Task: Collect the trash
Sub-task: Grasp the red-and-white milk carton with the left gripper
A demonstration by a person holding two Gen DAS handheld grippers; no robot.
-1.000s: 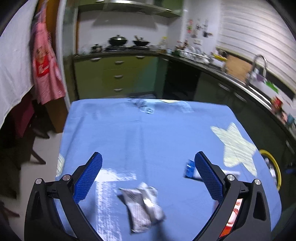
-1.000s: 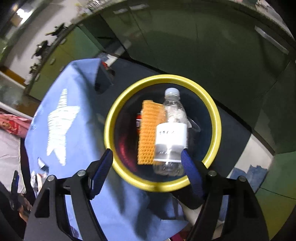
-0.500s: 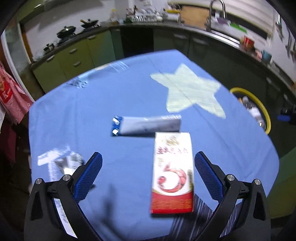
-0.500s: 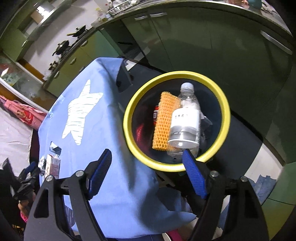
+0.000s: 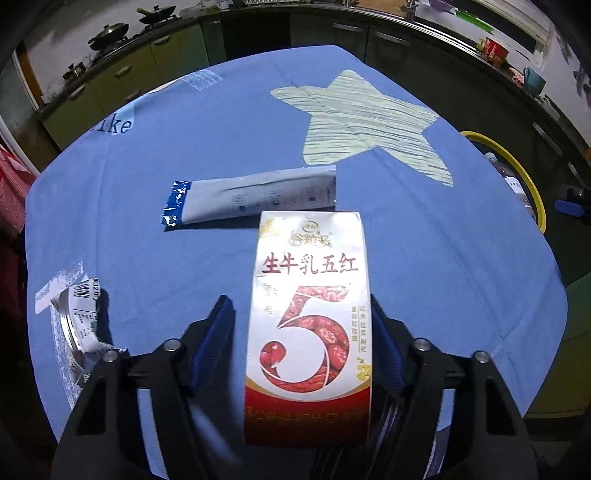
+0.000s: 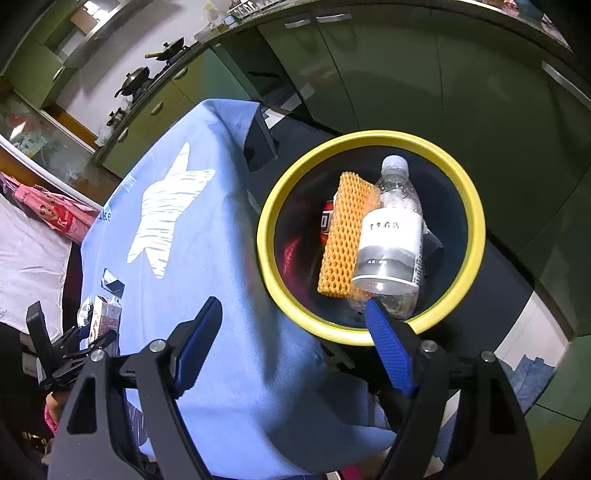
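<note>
A white and red drink carton (image 5: 310, 325) lies on the blue tablecloth (image 5: 184, 147) between my left gripper's (image 5: 301, 314) blue fingers, which are open around it with a small gap on the left side. A grey and blue wrapper (image 5: 251, 199) lies just beyond it, and a crumpled silver wrapper (image 5: 79, 314) lies at the left. My right gripper (image 6: 291, 314) is open and empty above the table's edge beside the yellow-rimmed bin (image 6: 291, 306), which holds a plastic bottle (image 6: 391, 243), an orange foam net (image 6: 340, 236) and a red can (image 6: 327, 221).
Green kitchen cabinets (image 6: 406, 74) run behind the bin and the table. The bin's rim (image 5: 517, 173) shows past the table's right edge in the left wrist view. A stove with pans (image 5: 110, 33) is at the back. Red cloth (image 5: 11, 173) hangs at the left.
My left gripper swung from the crumpled wrapper to the carton, moved forward around it and narrowed. My right gripper drew back from over the bin toward the table edge.
</note>
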